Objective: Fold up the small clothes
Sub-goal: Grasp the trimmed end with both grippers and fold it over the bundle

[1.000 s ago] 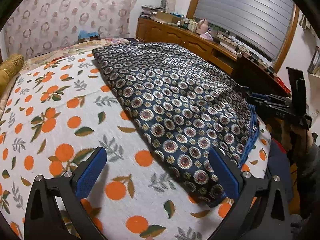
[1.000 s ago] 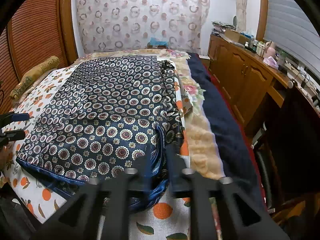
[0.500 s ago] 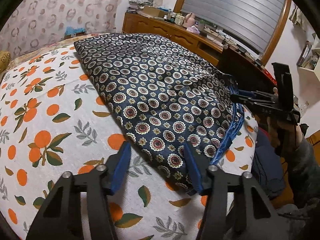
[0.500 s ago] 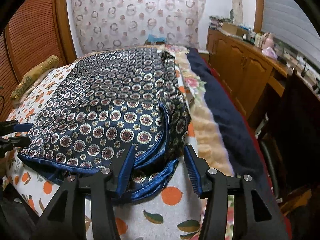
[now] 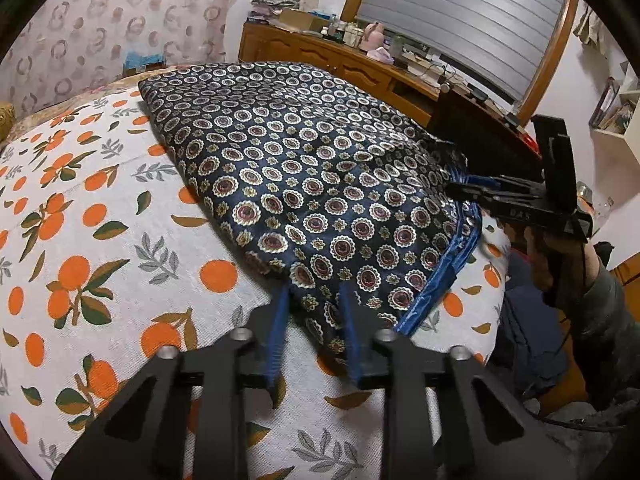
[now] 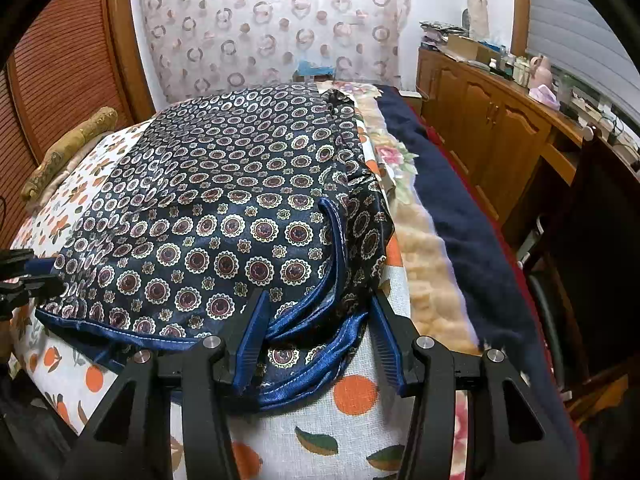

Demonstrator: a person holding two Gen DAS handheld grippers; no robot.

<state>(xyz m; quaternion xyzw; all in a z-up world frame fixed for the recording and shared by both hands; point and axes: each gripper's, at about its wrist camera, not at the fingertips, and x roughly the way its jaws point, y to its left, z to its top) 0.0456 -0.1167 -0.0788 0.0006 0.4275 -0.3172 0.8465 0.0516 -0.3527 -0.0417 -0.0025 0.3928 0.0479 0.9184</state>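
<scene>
We have the patterned garment (image 5: 304, 184) spread flat on the orange-print bedsheet (image 5: 100, 240), so each near corner can be pinched: our left gripper (image 5: 314, 300) has just been closing onto one, while our right gripper (image 6: 316, 312) straddles the other, blue-trimmed one, pads apart

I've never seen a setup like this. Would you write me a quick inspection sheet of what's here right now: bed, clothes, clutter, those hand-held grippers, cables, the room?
Surface: bed sheet printed with oranges; floral blanket and navy blanket along one side.
Job's things: navy patterned garment with blue satin trim, spread flat.
Clutter: gold pillow at the far corner.
Grippers: left hand-held gripper has just been closing, jaws narrowed on the garment's near corner; right hand-held gripper stands open astride the trimmed corner.
Cables: a thin dark cable low at the bedside.
Surroundings: wooden sideboard crowded with small items, patterned curtain, window shutter.
</scene>
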